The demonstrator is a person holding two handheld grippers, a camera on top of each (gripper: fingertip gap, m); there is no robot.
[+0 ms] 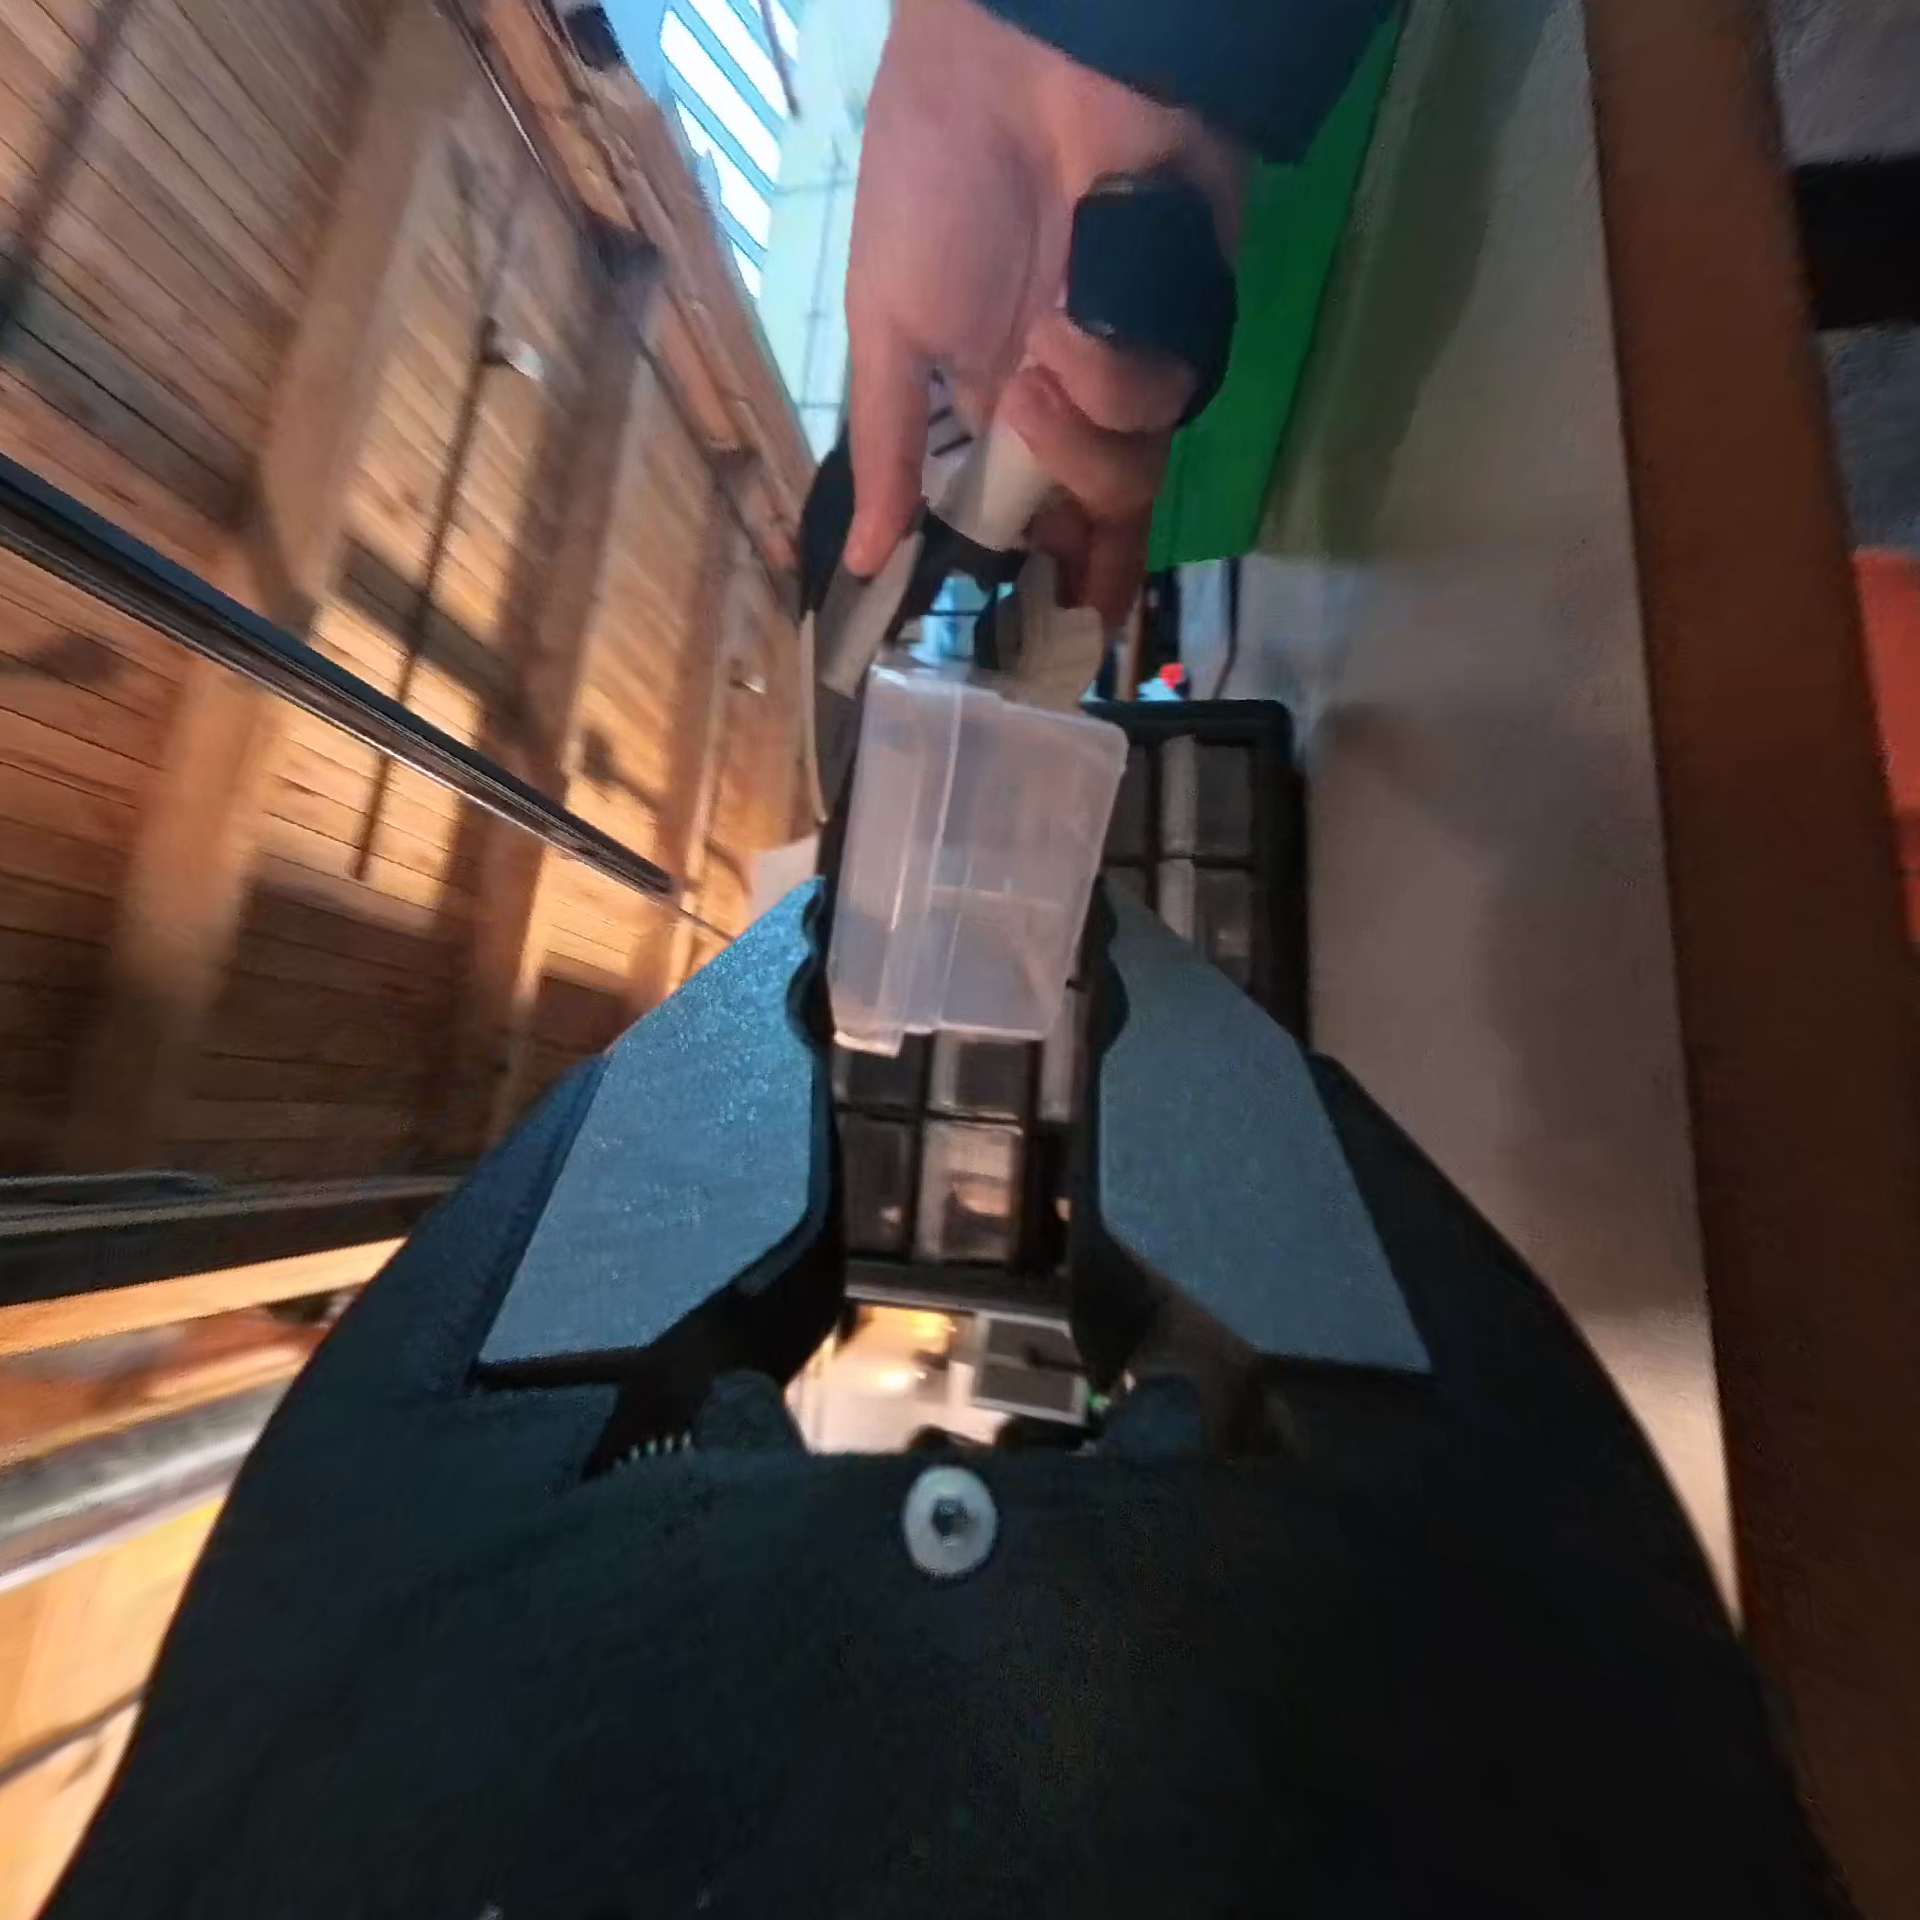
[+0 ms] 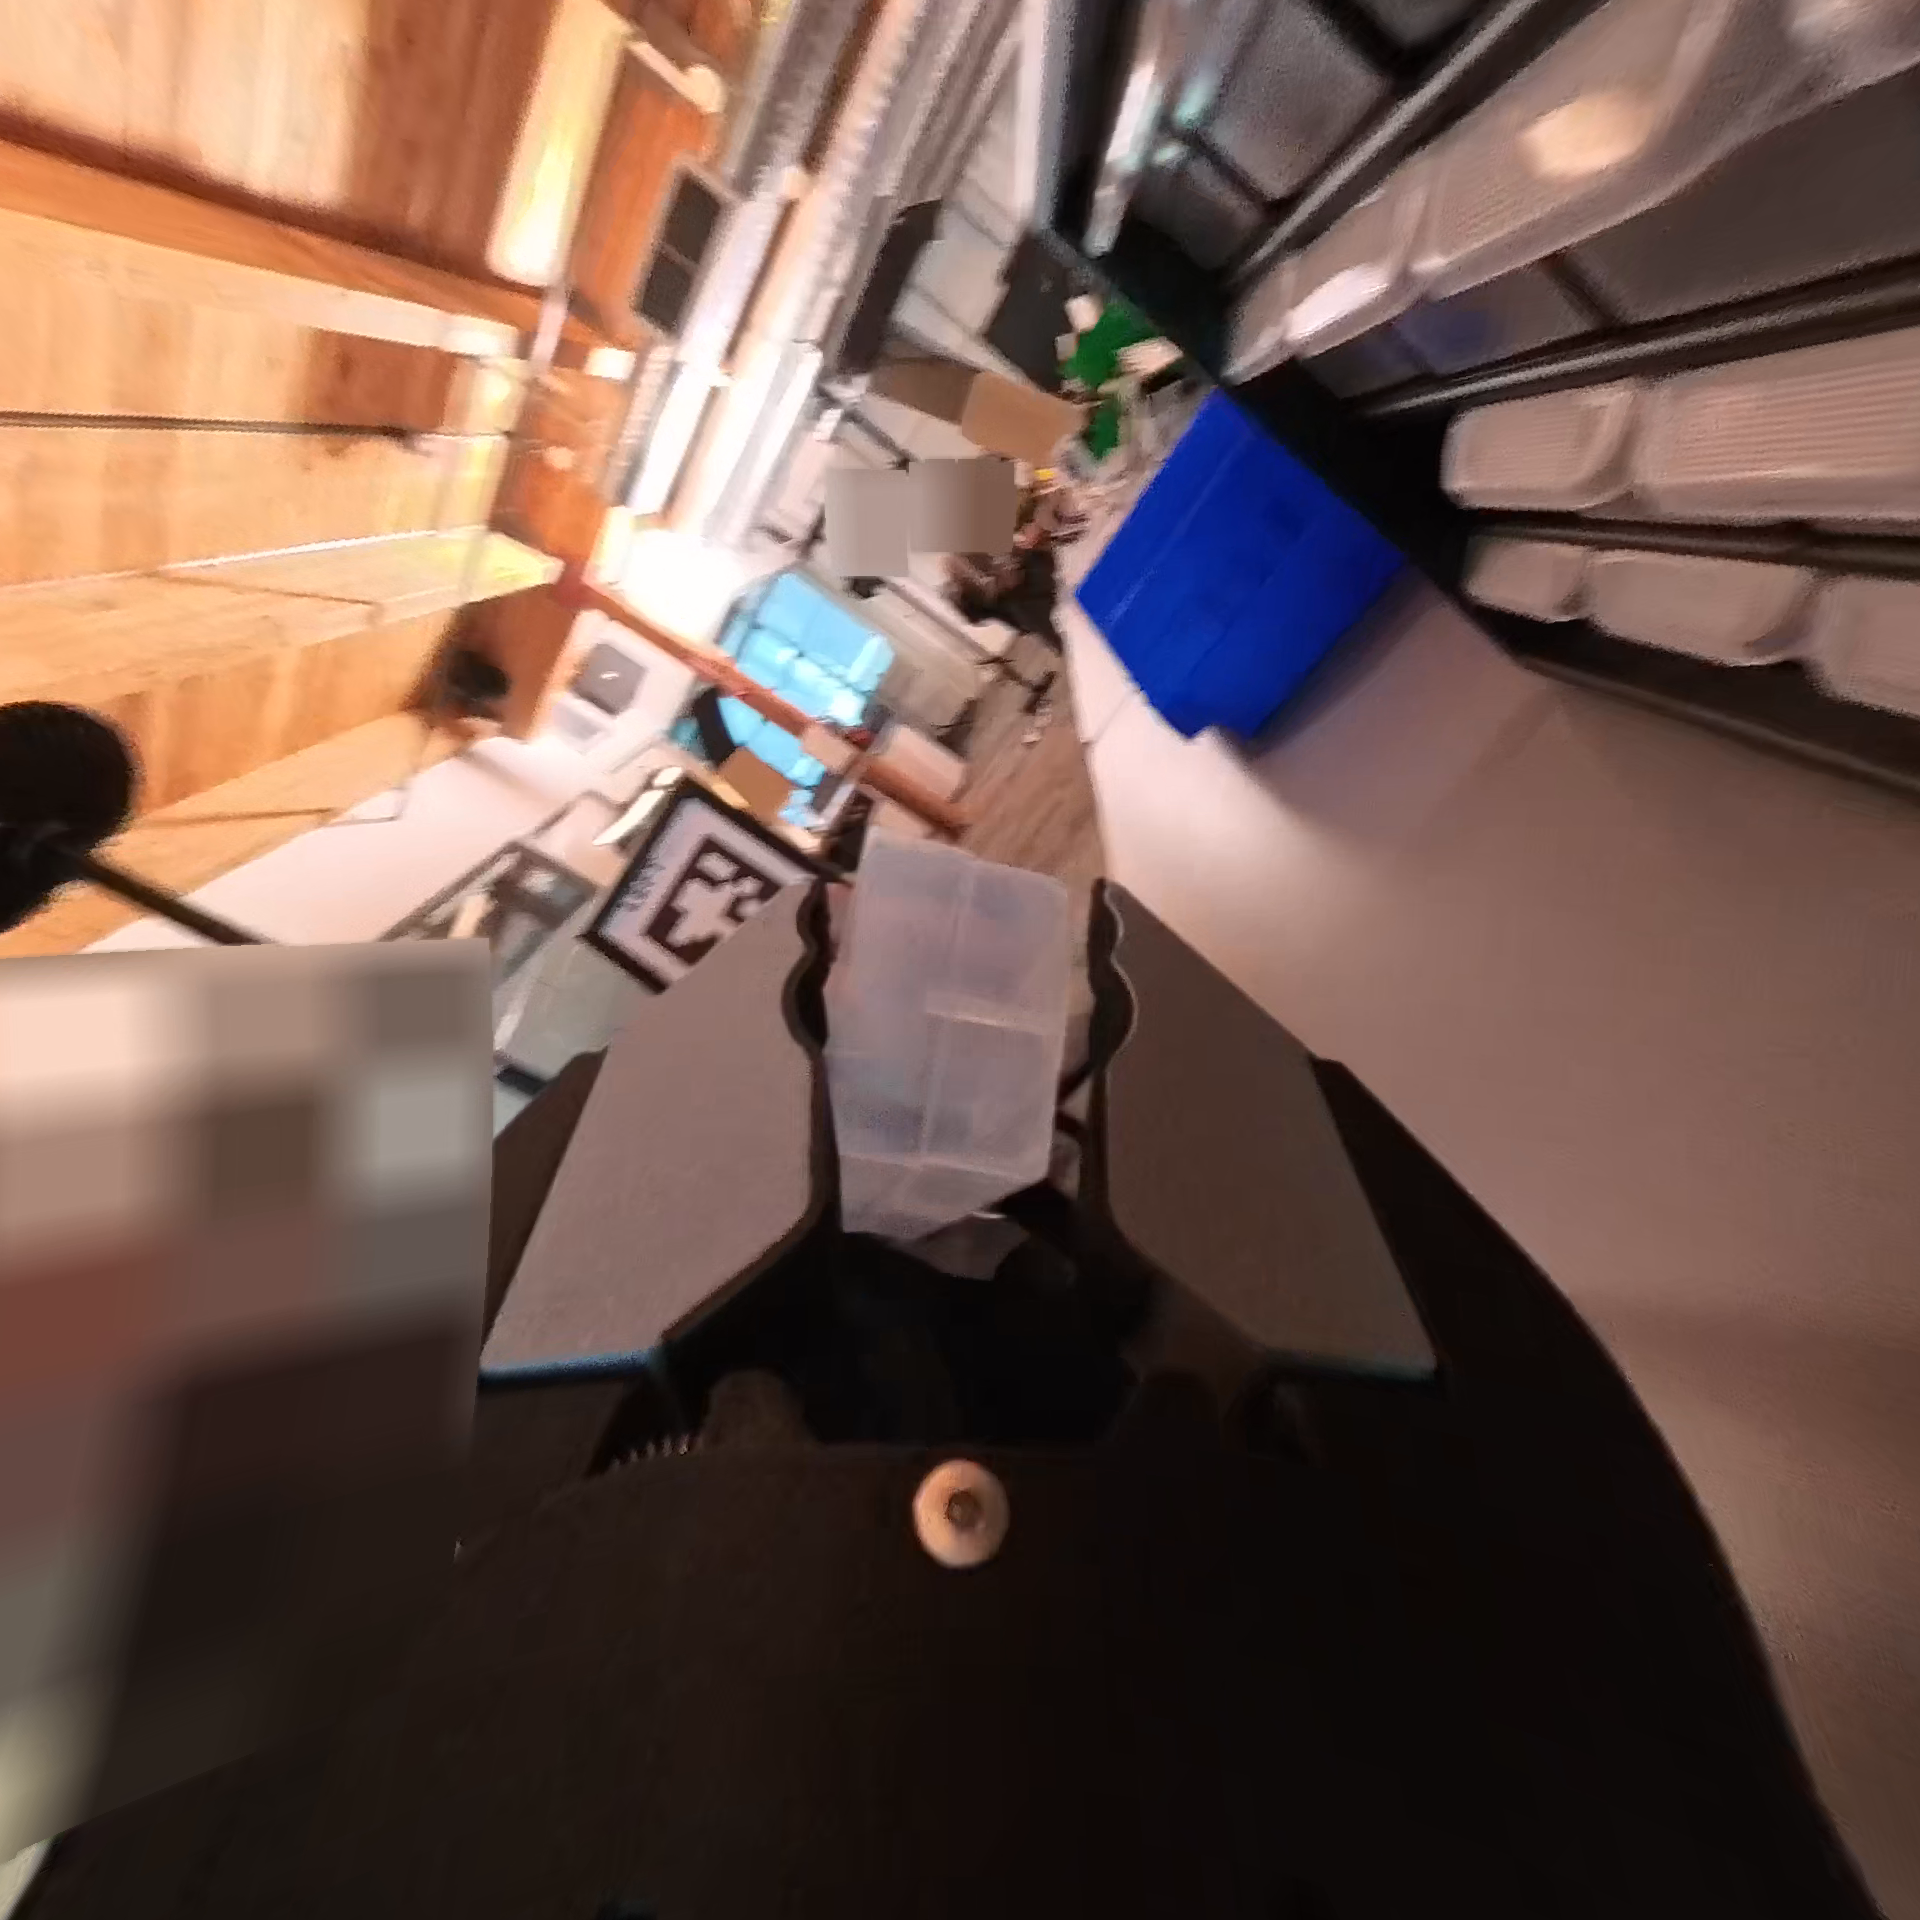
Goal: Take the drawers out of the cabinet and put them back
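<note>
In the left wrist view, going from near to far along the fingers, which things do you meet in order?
The left gripper fingers, then the clear drawer between their tips with the black cabinet behind it, then the right gripper at the drawer's far end, then the person's hand holding that gripper.

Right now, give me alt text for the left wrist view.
A clear plastic drawer is held between two hand-held grippers, the left hand-held gripper at its near end and the right hand-held gripper, gripped by a hand, at its far end, above a black cabinet.
</note>
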